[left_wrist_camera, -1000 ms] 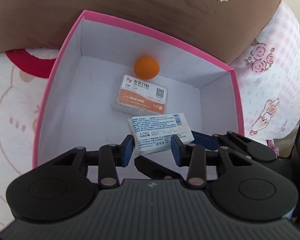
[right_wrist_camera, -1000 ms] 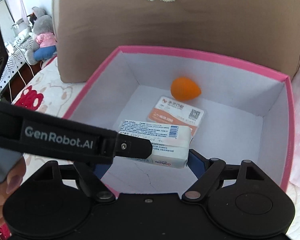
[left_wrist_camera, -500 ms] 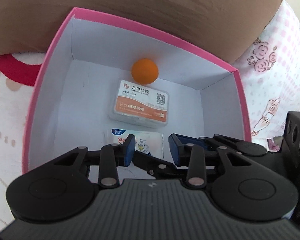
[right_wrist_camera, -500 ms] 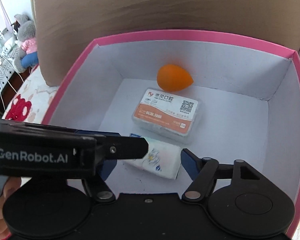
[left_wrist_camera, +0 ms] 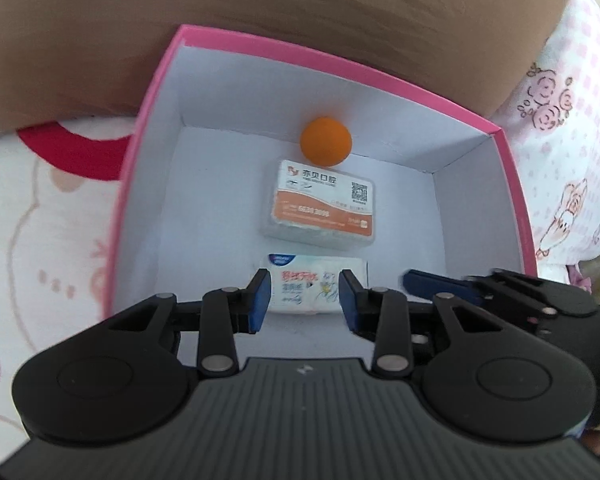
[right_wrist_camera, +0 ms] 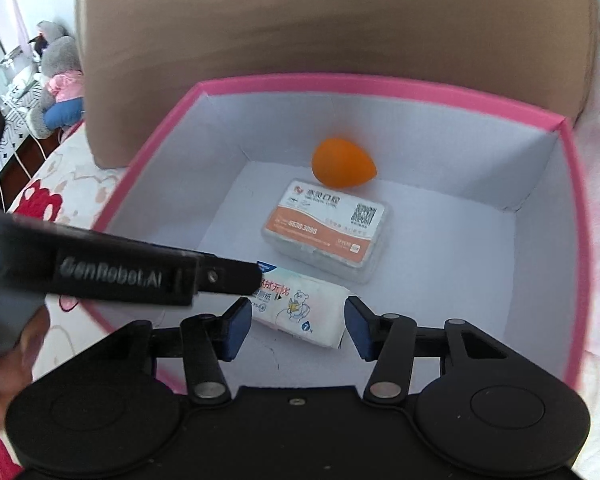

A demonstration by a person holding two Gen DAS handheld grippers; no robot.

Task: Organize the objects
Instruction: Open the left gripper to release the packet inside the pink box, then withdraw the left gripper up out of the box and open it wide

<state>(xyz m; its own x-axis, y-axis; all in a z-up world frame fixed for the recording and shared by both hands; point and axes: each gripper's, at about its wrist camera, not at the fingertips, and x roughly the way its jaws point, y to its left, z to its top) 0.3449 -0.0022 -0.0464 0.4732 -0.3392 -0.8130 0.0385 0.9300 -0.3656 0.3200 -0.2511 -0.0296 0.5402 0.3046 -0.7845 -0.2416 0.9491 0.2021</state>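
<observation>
Tissue pack lies near in pink box, clear plastic case and orange makeup sponge beyond. Left gripper jaws together, empty. Right gripper jaws have just been closing and flank the pack, not clamped.

1. On the side of the left gripper, which crosses my right wrist view, I read "GenRobot.AI" in pale letters.
2. Beyond it, the clear case carries an orange-and-white label with a QR code and the digits "6538 3898"; its Chinese heading is too small for me.
3. Just under the gripper's tip, the tissue pack shows red Chinese characters I cannot make out.
</observation>
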